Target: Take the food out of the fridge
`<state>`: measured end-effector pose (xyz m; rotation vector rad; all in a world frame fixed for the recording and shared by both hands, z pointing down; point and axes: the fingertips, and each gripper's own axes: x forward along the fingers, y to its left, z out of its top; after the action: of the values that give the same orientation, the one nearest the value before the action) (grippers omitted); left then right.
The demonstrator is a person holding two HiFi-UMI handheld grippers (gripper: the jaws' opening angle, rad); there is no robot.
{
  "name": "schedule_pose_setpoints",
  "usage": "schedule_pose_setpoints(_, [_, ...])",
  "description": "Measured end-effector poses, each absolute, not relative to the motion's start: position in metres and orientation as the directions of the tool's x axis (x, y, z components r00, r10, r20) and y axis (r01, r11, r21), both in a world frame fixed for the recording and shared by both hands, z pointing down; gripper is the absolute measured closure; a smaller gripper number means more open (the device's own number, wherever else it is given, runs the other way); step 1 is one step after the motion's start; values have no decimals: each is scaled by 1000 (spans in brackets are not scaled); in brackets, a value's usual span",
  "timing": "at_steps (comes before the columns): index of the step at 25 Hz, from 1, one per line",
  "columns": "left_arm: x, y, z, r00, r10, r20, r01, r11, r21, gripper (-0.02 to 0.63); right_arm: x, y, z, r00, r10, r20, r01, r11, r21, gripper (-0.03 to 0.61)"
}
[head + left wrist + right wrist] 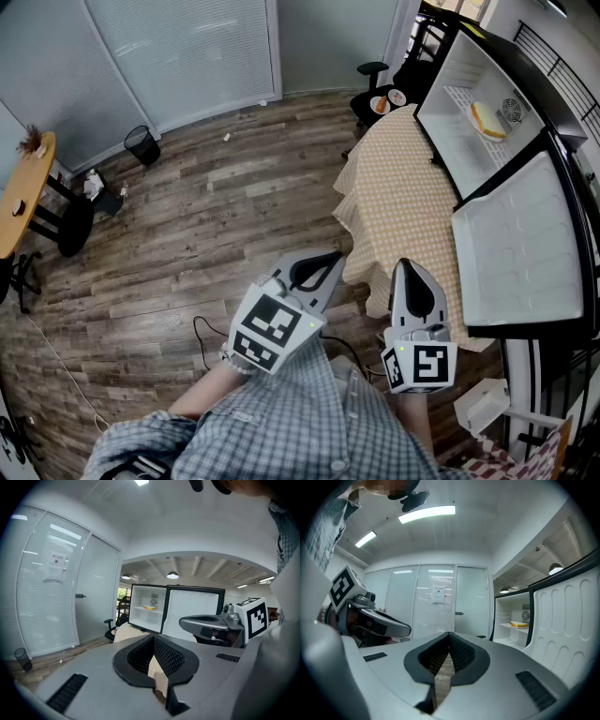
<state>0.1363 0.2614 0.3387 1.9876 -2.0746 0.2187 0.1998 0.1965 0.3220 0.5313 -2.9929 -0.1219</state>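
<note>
Lowest in the head view, your left gripper [330,262] and right gripper [406,268] sit side by side at bottom centre. Each has its jaws closed together with nothing between them, so you'll need to spread one before you reach.

Above them, in the middle right of the frame, is the table [398,178] with its checked cloth. At the right edge the fridge door [525,248] hangs swung open. The fridge [448,66] stands in the upper right, and the food [487,120] lies on its wire shelf [461,98], well apart from both grippers.

The food looks like a pale yellow slice, perhaps bread or cake; it's too small to say which. Expect it to be light, soft and easy to crush or crumble, not slippery. Take it across its narrower sides, low near the shelf, and close only until the pads bite. Watch that a jaw doesn't catch in the shelf wires.
</note>
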Motion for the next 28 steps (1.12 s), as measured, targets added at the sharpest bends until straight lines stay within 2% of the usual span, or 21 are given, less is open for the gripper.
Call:
schedule_pose_setpoints(25, [93,281,347,-24,-961,276,-994,53,97,607,178,205,327,-905,-410,114,-397,910,124,569])
schedule_pose_setpoints(28, [86,287,346,-41,-964,263,-993,69,97,607,171,206,326,-909,-404,102,-397,914,82,569])
